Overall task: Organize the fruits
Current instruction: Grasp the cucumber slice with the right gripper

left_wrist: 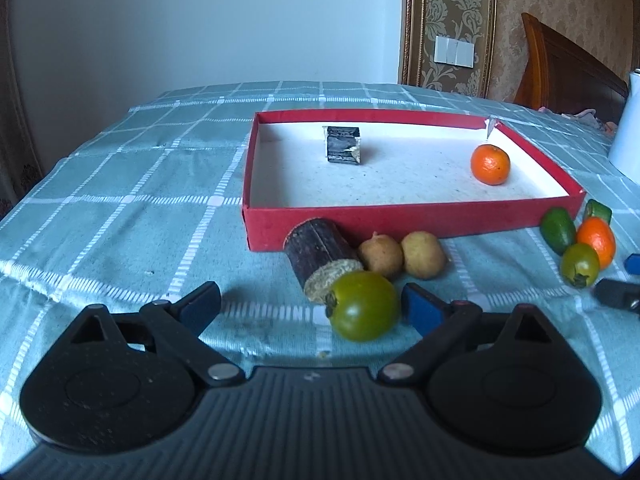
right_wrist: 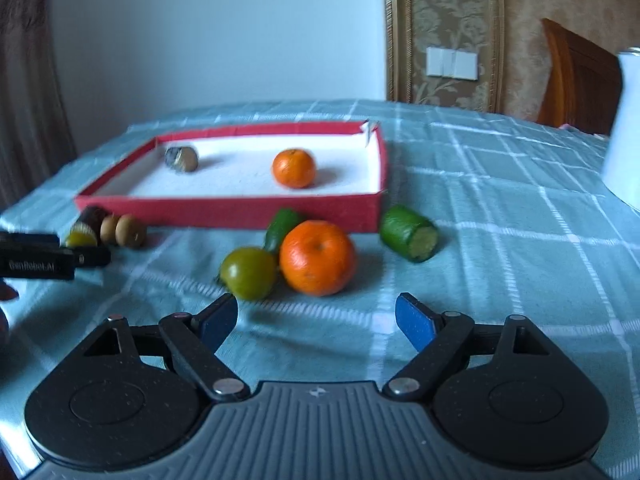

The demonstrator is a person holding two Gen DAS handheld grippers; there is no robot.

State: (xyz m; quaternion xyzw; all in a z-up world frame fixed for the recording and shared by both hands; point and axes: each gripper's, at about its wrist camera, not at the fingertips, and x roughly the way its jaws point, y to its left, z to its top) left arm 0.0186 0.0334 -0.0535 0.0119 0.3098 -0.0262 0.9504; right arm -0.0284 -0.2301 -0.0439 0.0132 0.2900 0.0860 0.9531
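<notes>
A red box (left_wrist: 400,222) (right_wrist: 224,208) with a white inside holds an orange (left_wrist: 490,165) (right_wrist: 294,168) and a dark sugarcane piece (left_wrist: 342,145) (right_wrist: 182,159). My left gripper (left_wrist: 312,306) is open; a green fruit (left_wrist: 364,306) lies between its fingers, beside its right pad. Behind it lie a dark sugarcane piece (left_wrist: 320,260) and two brown fruits (left_wrist: 402,256). My right gripper (right_wrist: 316,318) is open and empty, just before an orange (right_wrist: 318,258) and a green fruit (right_wrist: 249,274). Green cane pieces (right_wrist: 408,232) lie by the box.
A teal checked cloth (left_wrist: 120,208) covers the table. A white jug (right_wrist: 624,128) stands at the far right. A wooden chair (left_wrist: 568,68) stands behind the table. The left gripper shows at the left edge of the right wrist view (right_wrist: 48,260).
</notes>
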